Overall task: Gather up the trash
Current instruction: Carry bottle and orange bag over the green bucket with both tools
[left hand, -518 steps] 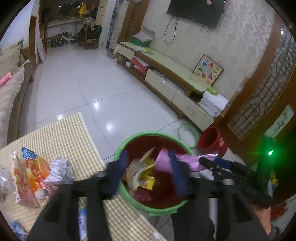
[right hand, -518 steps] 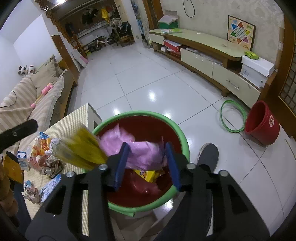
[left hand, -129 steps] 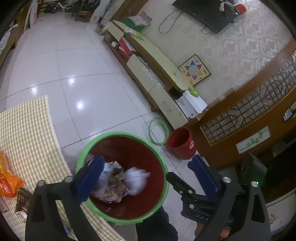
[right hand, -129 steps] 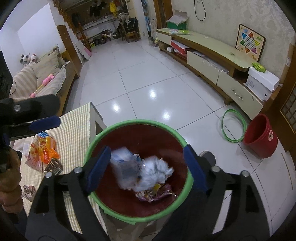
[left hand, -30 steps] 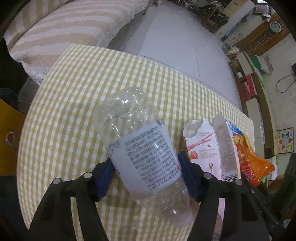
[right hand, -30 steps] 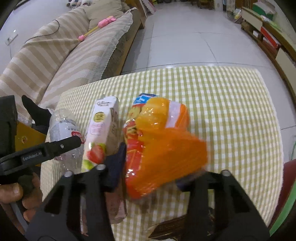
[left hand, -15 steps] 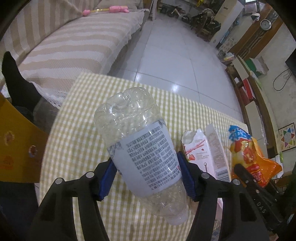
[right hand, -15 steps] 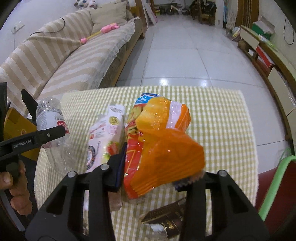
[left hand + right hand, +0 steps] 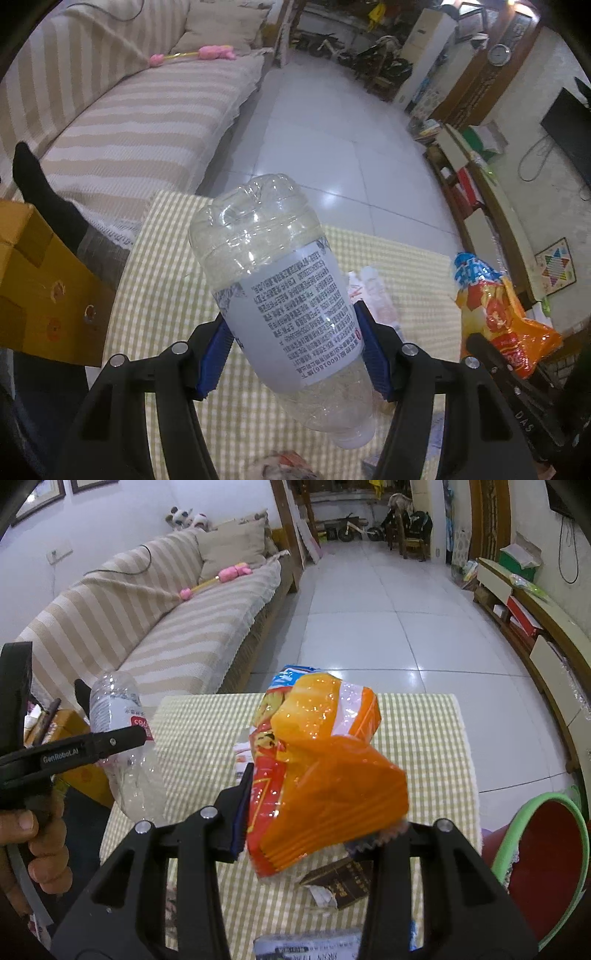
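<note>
My left gripper [image 9: 291, 354] is shut on a clear plastic bottle [image 9: 280, 280] with a white label, held cap-down above the checked table [image 9: 177, 280]. The bottle also shows at the left of the right wrist view [image 9: 122, 731]. My right gripper [image 9: 317, 812] is shut on an orange snack bag [image 9: 321, 775], lifted above the table [image 9: 424, 738]. The bag also shows in the left wrist view [image 9: 495, 314]. The green-rimmed red trash bin [image 9: 543, 849] stands at the table's right end.
A pink milk carton [image 9: 376, 299], a brown packet [image 9: 340, 886], a printed wrapper [image 9: 306, 945] and crumpled trash [image 9: 280, 465] lie on the table. A cardboard box [image 9: 33, 291] stands left. A striped sofa [image 9: 166, 627] is behind; a TV cabinet [image 9: 535, 627] runs along the right.
Both grippers have lifted and tilted up with the bottle and the snack bag, so more of the sofa and floor shows. The green bin has come into the right wrist view.
</note>
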